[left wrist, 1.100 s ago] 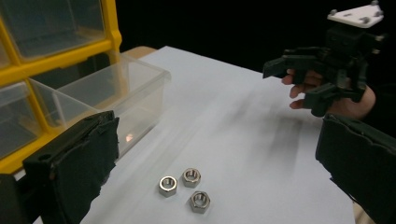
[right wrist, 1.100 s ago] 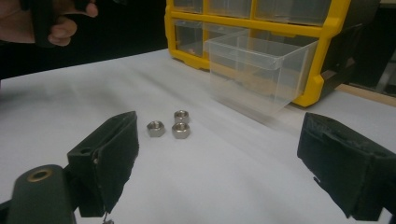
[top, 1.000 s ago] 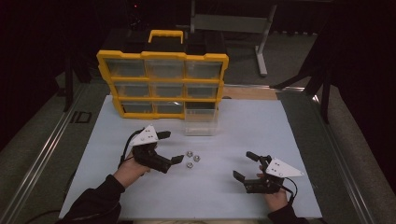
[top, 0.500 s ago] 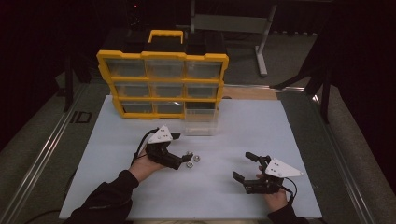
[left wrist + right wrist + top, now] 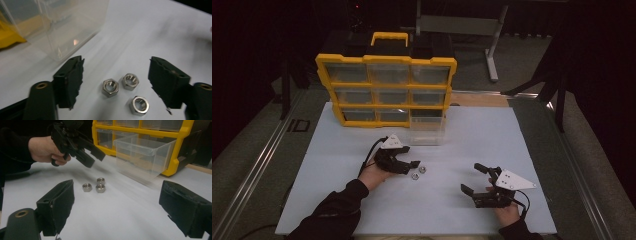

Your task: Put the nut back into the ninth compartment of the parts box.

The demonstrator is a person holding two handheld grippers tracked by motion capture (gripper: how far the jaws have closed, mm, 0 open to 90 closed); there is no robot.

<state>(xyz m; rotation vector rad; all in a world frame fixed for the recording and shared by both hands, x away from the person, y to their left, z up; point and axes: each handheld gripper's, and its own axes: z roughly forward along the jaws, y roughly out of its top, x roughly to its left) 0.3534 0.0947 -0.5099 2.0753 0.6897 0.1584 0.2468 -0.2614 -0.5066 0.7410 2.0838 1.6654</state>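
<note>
Lying in a tight cluster on the smooth white table sheet [image 5: 462, 150]: three small hexagonal steel nuts [image 5: 124, 93], shiny, threaded through the middle, two touching side by side and the third just beside them. Sitting near the left gripper's [image 5: 411, 166] tips in the high view, well apart from the right gripper [image 5: 474, 180].

Standing behind them, a yellow plastic organiser [image 5: 384, 90] with a carry handle and rows of clear rectangular drawers. Resting pulled out on the sheet in front of its lower right corner, one clear plastic drawer [image 5: 427, 129], thin-walled and glossy, contents too faint to tell.

Hovering over the nuts with jaws spread wide apart, the left gripper, its black foam-like pads [image 5: 72, 80] looking ragged and torn at the edges, nothing between them. Resting low near the front of the sheet, the right gripper, jaws likewise wide apart and empty, a grey three-cornered plate on top.

Compared with a second ago: left gripper having moved rightward and closer to the nuts, now framing them between its jaws; right gripper keeping its place; nuts, drawer and organiser lying unchanged.
</note>
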